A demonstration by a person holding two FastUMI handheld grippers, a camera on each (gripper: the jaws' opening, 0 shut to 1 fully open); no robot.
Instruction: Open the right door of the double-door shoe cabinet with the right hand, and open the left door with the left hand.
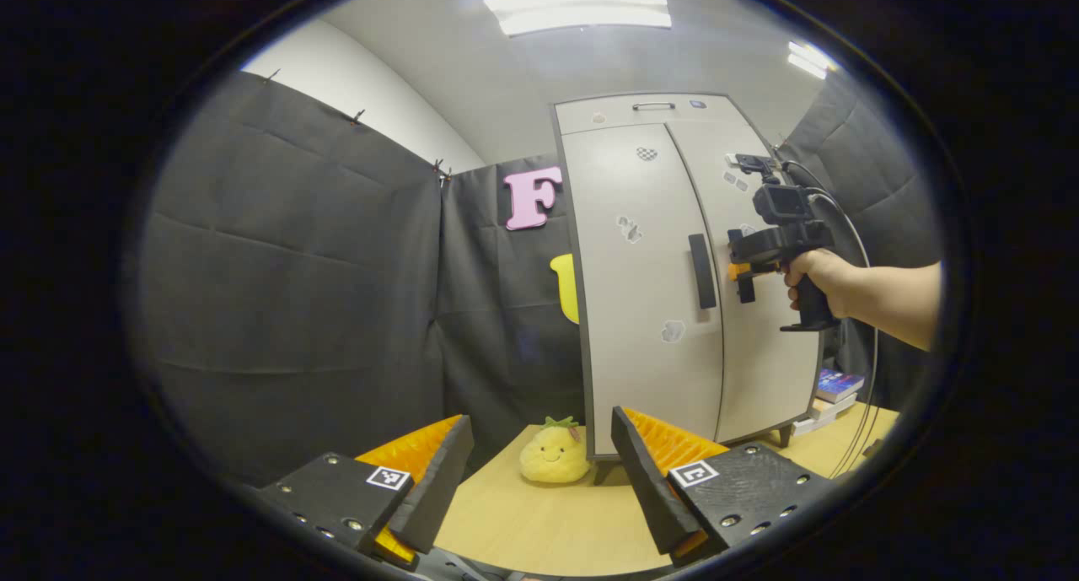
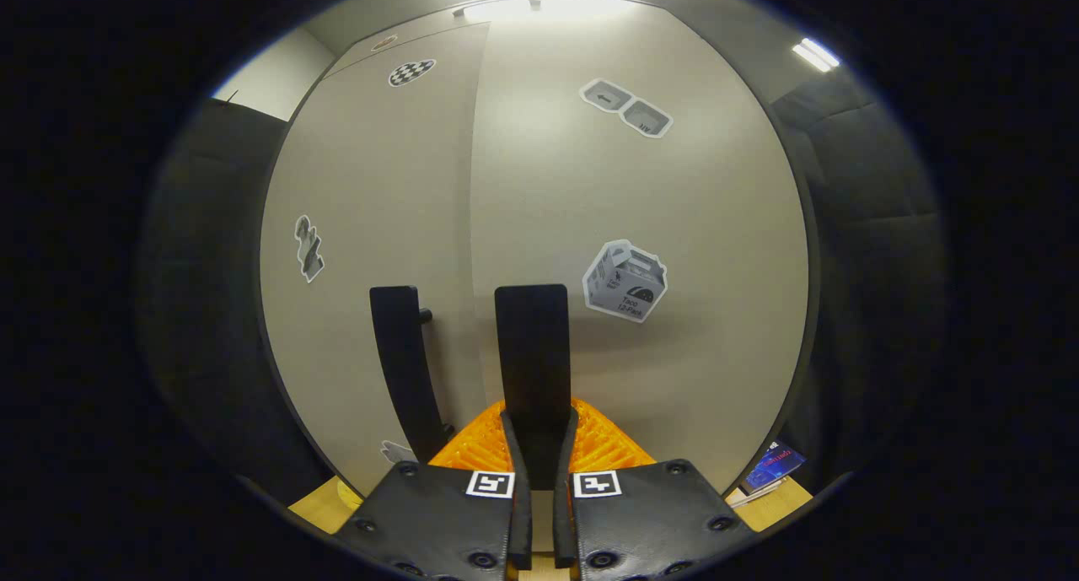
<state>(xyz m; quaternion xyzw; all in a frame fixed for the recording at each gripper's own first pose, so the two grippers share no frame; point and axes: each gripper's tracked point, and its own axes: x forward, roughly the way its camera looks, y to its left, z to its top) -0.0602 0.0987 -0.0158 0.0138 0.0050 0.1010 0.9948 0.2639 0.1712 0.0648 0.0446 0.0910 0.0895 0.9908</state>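
Shoe cabinet [image 1: 649, 294] doors shut; right tool [image 2: 539, 446] clamps right door handle [image 2: 531, 353], so pull outward along the hinge arc. Left tool [image 1: 539, 471] wide, waiting above counter [image 1: 548, 522].

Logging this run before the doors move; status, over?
Right gripper shut on right door handle. Left gripper open, short of cabinet. Both doors closed. Plush toy by cabinet foot.

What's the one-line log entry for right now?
right gripper: shut on right door handle | left gripper: open, back from cabinet | doors: closed
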